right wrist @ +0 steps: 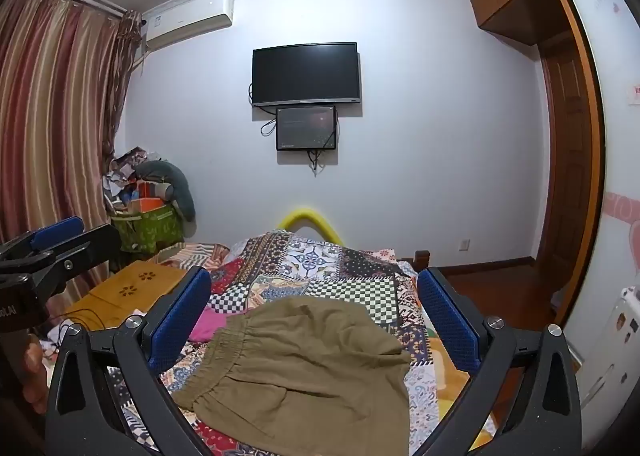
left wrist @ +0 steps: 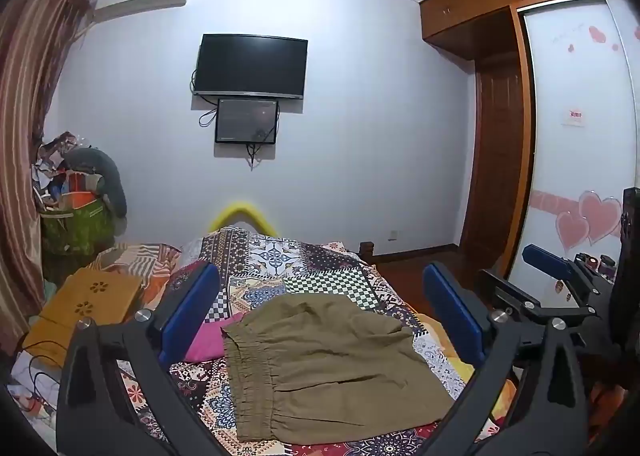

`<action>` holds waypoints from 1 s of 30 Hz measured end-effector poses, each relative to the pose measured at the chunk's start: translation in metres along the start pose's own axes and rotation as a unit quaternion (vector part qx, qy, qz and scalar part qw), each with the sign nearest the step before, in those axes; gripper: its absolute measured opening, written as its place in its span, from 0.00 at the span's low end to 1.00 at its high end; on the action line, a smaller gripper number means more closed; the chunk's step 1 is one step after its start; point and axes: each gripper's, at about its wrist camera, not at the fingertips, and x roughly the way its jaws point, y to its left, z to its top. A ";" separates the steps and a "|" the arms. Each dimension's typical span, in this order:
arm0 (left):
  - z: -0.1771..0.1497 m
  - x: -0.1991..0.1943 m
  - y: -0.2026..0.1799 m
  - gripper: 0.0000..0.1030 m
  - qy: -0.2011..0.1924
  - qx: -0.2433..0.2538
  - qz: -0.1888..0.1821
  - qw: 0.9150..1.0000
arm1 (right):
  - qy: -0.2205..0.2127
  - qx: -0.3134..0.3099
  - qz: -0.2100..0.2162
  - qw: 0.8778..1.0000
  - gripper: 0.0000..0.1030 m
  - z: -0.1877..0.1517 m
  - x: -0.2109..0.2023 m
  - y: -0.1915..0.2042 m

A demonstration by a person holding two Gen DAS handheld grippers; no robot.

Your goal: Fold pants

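Olive-khaki pants (left wrist: 320, 368) lie folded into a compact bundle on a patchwork bedspread (left wrist: 280, 260), with the elastic waistband on the left. They also show in the right wrist view (right wrist: 304, 368). My left gripper (left wrist: 320, 312) is open and empty, held above the pants, apart from them. My right gripper (right wrist: 314, 312) is open and empty too, hovering over the pants. The right gripper's blue pad (left wrist: 548, 262) shows at the right edge of the left wrist view, and the left gripper (right wrist: 52, 252) at the left edge of the right wrist view.
A pink cloth (left wrist: 208, 340) lies left of the pants. A yellow wooden board (left wrist: 88, 296) and cables sit at the bed's left. A cluttered green bin (left wrist: 76, 224) stands by the striped curtain. A TV (left wrist: 250, 66) hangs on the far wall. A wardrobe (left wrist: 500, 136) stands on the right.
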 end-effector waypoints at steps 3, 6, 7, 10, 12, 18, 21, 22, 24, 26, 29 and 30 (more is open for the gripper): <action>0.000 0.001 0.001 1.00 0.001 -0.004 0.000 1.000 | 0.002 0.000 0.000 1.000 1.00 0.000 0.000 -0.001; -0.002 0.003 -0.001 1.00 0.001 -0.002 -0.002 1.000 | 0.004 0.000 0.001 1.000 1.00 -0.001 0.001 -0.001; 0.000 0.005 -0.001 1.00 0.002 -0.002 -0.003 1.000 | 0.004 0.000 0.001 1.000 1.00 -0.001 0.001 0.000; 0.000 0.004 -0.003 1.00 0.001 -0.002 -0.002 1.000 | 0.003 0.000 0.000 1.000 1.00 0.001 -0.001 0.000; -0.001 0.004 -0.003 1.00 0.000 -0.001 -0.003 1.000 | 0.003 -0.001 0.000 1.000 1.00 0.000 -0.001 0.002; -0.002 0.004 -0.002 1.00 0.000 0.000 -0.004 1.000 | 0.004 0.003 0.001 1.000 1.00 0.001 -0.001 0.001; -0.002 0.005 -0.001 1.00 0.002 -0.001 -0.003 1.000 | 0.005 0.003 0.001 1.000 1.00 0.000 -0.003 0.000; -0.002 0.006 -0.001 1.00 0.002 -0.002 -0.003 1.000 | 0.005 0.003 0.001 1.000 1.00 0.000 -0.003 0.000; -0.002 0.006 -0.001 1.00 0.003 -0.003 -0.003 1.000 | 0.005 0.003 0.001 1.000 1.00 -0.001 -0.002 0.000; -0.002 0.006 -0.001 1.00 0.003 -0.003 -0.003 1.000 | 0.005 0.004 0.001 1.000 1.00 -0.001 -0.002 0.000; -0.001 0.006 0.001 1.00 0.003 -0.003 -0.004 1.000 | 0.006 0.004 0.001 1.000 1.00 -0.001 -0.002 0.000; -0.001 0.007 0.001 1.00 0.004 -0.003 -0.003 1.000 | 0.006 0.004 0.001 1.000 1.00 -0.001 -0.002 0.000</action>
